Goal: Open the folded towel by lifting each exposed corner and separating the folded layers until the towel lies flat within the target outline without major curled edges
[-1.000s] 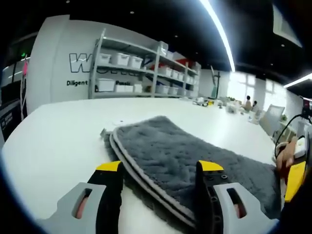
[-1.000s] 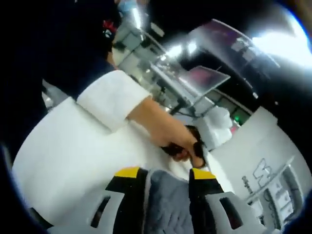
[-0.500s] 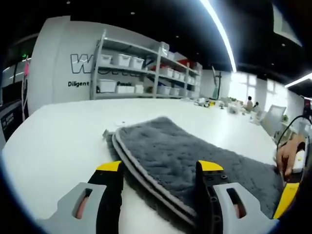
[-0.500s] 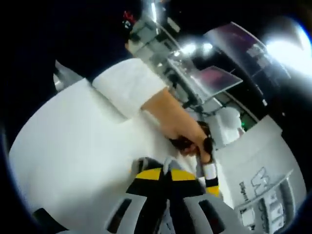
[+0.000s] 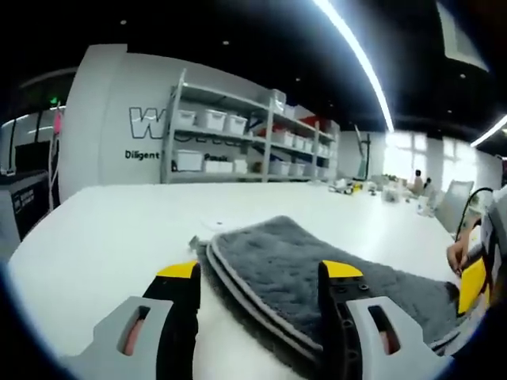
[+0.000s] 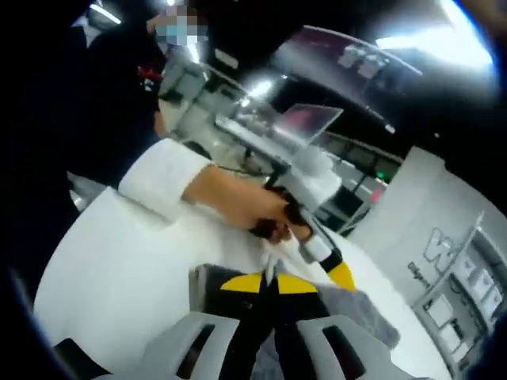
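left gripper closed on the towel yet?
No, in the left gripper view the left gripper stands with its jaws wide apart, the folded towel's edge lying between them ungripped.

Towel (image 5: pixel 317 269): grey cloth, deep fuzzy pile, matt, with smooth paler piping along its edges. Counter (image 5: pixel 103 237): white, smooth, faint sheen. Left gripper (image 5: pixel 257 277): matt grey plastic jaws, yellow tips. Shelving (image 5: pixel 238 146): pale metal frame, white plastic bins.

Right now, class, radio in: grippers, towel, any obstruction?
Left gripper open, hovering at the folded towel. Right gripper shut on towel edge, lifting. Table around it bare; nothing blocking.
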A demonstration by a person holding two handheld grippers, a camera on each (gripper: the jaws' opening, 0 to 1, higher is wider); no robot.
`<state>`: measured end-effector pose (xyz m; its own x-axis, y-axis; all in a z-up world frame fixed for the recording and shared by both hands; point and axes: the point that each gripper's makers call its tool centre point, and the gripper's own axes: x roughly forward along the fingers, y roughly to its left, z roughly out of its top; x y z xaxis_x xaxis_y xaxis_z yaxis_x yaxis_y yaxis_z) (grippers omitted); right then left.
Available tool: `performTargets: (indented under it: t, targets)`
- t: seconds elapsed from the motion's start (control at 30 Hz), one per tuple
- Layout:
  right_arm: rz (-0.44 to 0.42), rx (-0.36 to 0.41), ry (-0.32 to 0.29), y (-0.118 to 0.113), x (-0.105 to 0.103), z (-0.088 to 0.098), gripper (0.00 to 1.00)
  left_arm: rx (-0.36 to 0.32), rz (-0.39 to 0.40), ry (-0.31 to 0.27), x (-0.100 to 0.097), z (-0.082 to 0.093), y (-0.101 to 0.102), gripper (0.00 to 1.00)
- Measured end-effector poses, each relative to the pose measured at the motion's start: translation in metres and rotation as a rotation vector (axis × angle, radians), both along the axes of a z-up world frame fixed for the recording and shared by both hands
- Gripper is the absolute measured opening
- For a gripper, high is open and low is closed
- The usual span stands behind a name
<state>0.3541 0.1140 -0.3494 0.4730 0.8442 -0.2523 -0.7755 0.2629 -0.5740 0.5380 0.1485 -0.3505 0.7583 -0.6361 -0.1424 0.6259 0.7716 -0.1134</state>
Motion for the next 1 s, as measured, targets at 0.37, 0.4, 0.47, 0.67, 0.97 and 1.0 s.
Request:
performTargets:
  t: [0.37, 0.4, 0.47, 0.67, 0.97, 1.0]
  targets:
    - [-0.079, 0.059, 0.047, -0.022, 0.022, 0.01, 0.0, -0.021, 0.049, 0.014, -0.002, -0.003, 0.006, 0.54]
    - [-0.09, 0.068, 0.049, -0.026, 0.024, 0.013, 0.0, -0.024, 0.054, 0.014, -0.002, -0.003, 0.007, 0.54]
    - [-0.105, 0.081, 0.048, -0.03, 0.027, 0.016, 0.0, -0.027, 0.057, 0.016, 0.001, -0.002, 0.01, 0.54]
    - [-0.157, 0.135, 0.092, -0.045, 0.037, 0.024, 0.0, -0.024, 0.056, 0.013, -0.002, -0.002, 0.009, 0.54]
    - [-0.227, 0.23, 0.143, -0.065, 0.054, 0.034, 0.0, -0.105, -0.065, 0.043, -0.007, 0.009, 0.009, 0.59]
    - [-0.237, 0.237, 0.143, -0.067, 0.055, 0.035, 0.0, -0.105, -0.07, 0.036, -0.008, 0.01, 0.008, 0.62]
